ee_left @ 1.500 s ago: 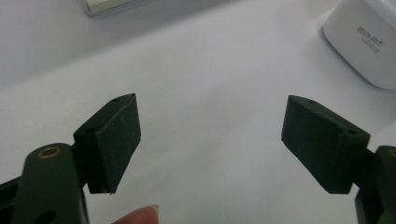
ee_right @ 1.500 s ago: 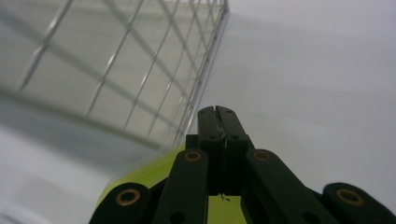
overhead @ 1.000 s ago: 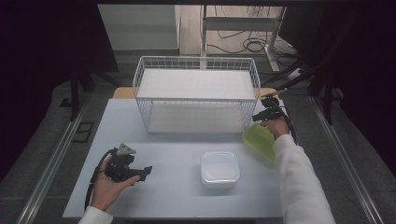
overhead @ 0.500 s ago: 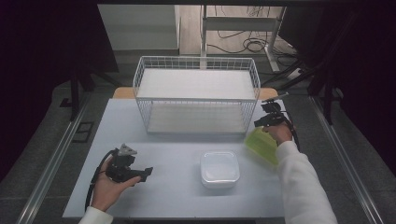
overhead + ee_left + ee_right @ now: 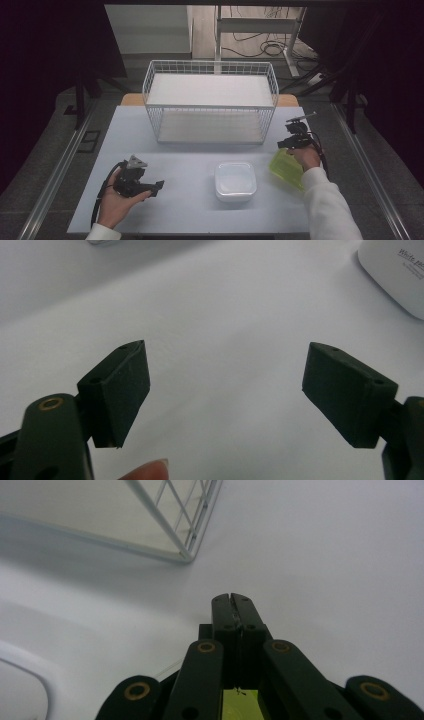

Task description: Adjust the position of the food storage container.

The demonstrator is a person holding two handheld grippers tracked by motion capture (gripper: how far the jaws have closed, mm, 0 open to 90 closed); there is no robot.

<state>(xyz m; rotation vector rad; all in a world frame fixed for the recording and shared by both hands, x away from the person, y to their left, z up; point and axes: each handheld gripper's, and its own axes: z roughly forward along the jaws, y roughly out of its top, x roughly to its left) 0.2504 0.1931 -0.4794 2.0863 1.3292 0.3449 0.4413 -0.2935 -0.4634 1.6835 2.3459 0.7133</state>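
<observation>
Two hand-held grippers over the table
Left gripper (image 5: 150, 186) lies near-left, jaws wide apart; right gripper (image 5: 292, 142) far-right, jaws pressed together.

The pale grey flat desk (image 5: 190, 200) carries a white wire-mesh rectangular basket (image 5: 210, 107) at its far middle. A white square plastic container with rounded corners (image 5: 235, 181) sits nearer the person, in front of the basket and apart from it. The left tool (image 5: 155, 187), black with a grey three-cornered plate on top, rests in the left hand (image 5: 117, 202) low over the desk, pointing toward the container. The right tool (image 5: 282, 162) grips a translucent yellow-green flat plastic lid (image 5: 286, 169), tilted, just right of the container, below the right hand (image 5: 306, 156).
</observation>
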